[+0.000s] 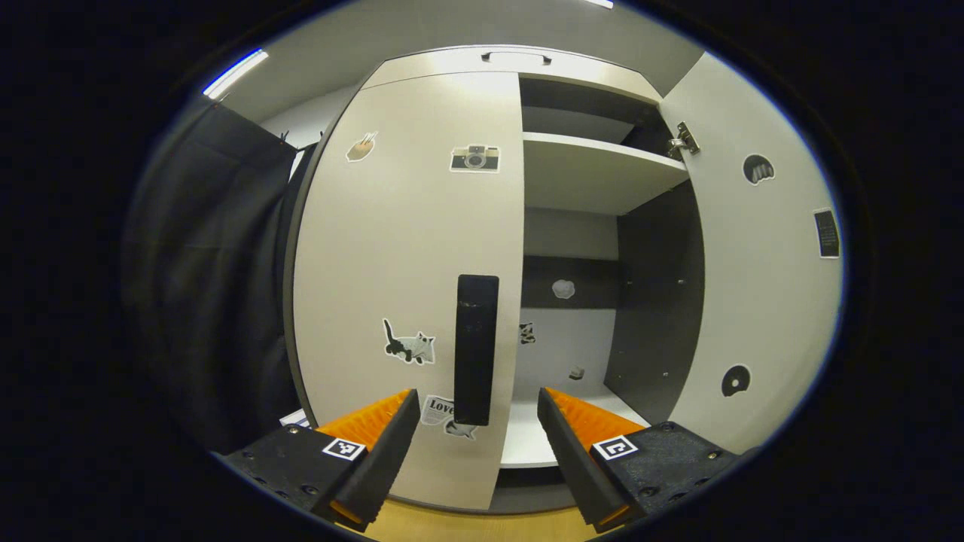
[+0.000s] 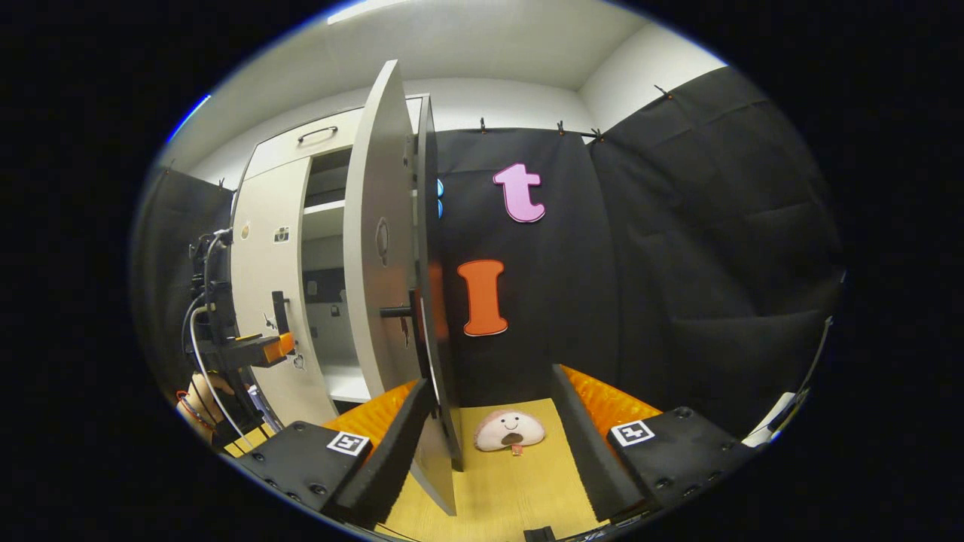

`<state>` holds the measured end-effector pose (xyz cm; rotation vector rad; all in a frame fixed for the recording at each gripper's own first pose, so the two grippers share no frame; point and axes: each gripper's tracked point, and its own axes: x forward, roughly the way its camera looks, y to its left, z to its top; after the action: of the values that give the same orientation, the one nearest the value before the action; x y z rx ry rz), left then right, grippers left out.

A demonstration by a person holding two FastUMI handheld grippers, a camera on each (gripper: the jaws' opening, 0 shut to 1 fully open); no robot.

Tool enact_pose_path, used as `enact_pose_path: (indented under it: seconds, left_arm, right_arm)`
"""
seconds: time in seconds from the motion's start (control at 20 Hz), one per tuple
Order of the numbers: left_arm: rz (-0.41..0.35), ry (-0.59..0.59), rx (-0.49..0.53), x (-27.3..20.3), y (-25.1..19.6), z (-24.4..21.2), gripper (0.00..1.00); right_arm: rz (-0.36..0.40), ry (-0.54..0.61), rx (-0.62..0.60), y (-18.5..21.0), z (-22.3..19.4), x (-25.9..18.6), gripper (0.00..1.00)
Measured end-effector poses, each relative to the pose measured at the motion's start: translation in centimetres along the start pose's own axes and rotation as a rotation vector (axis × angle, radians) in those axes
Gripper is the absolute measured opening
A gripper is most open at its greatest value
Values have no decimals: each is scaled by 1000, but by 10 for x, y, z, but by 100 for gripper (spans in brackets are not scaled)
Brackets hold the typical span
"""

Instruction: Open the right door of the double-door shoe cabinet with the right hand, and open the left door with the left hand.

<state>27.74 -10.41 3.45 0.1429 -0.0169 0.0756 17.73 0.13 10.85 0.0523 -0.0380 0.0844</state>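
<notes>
In the left gripper view, the left gripper (image 1: 478,406) is pointing level at the shoe cabinet (image 1: 452,64), its fingers spread wide with nothing between them. Just beyond the tips, at 12 o'clock from the gap, the dark handle (image 1: 476,350) of the left door (image 1: 407,248) is standing upright; whether the fingers are touching it cannot be told. That door is sitting shut against the cabinet front, carrying a cat sticker (image 1: 410,346) at 9 o'clock from the handle and a camera sticker (image 1: 475,158) higher up. At 3 o'clock, the right door (image 1: 761,278) is standing swung out, exposing a shelf (image 1: 595,169) and the cabinet's dark inner wall (image 1: 655,293).

In the right gripper view, the right gripper (image 2: 493,410) is also gaping open, its fingers straddling the right door's (image 2: 380,241) free edge without pressing on it. A plush toy (image 2: 508,430) is lying on the wooden floor (image 2: 520,482) between the fingers, just past the door edge. Farther off at 9 o'clock, the left gripper (image 2: 279,346) is hovering near the left door (image 2: 267,301), a hand (image 2: 199,406) gripping it from below, with a cable (image 2: 197,354) looping alongside.
</notes>
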Motion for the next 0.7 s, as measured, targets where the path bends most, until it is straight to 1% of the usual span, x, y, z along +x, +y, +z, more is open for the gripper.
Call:
enact_pose_path:
  seconds: [0.05, 0.1, 0.25, 0.4, 0.45, 0.5, 0.6, 0.65, 0.7]
  left_arm:
    - [7, 1, 11, 7, 3, -1, 94]
    - [5, 2, 21, 14, 4, -2, 94]
    - [16, 18, 36, 32, 8, -9, 94]
    - [9, 42, 6, 44, 5, -17, 89]
    - [6, 44, 1, 46, 4, -19, 85]
    - [13, 47, 7, 47, 5, -20, 72]
    - [2, 37, 13, 50, 4, -19, 62]
    - [2, 39, 17, 49, 5, -19, 53]
    - [-16, 46, 6, 49, 1, -21, 50]
  right_arm:
    - [-8, -3, 1, -5, 0, -1, 91]
    - [-18, 0, 2, -10, -1, 0, 99]
    - [-36, 13, 16, -19, -5, -1, 100]
    - [-46, 21, 19, -24, -8, 1, 99]
    - [-47, 17, 17, -26, -8, 1, 100]
    - [-48, 14, 16, -25, -7, 1, 100]
    - [-50, 14, 19, -25, -9, 2, 100]
    - [-49, 17, 22, -25, -10, 2, 99]
    - [-45, 20, 26, -22, -11, 2, 99]
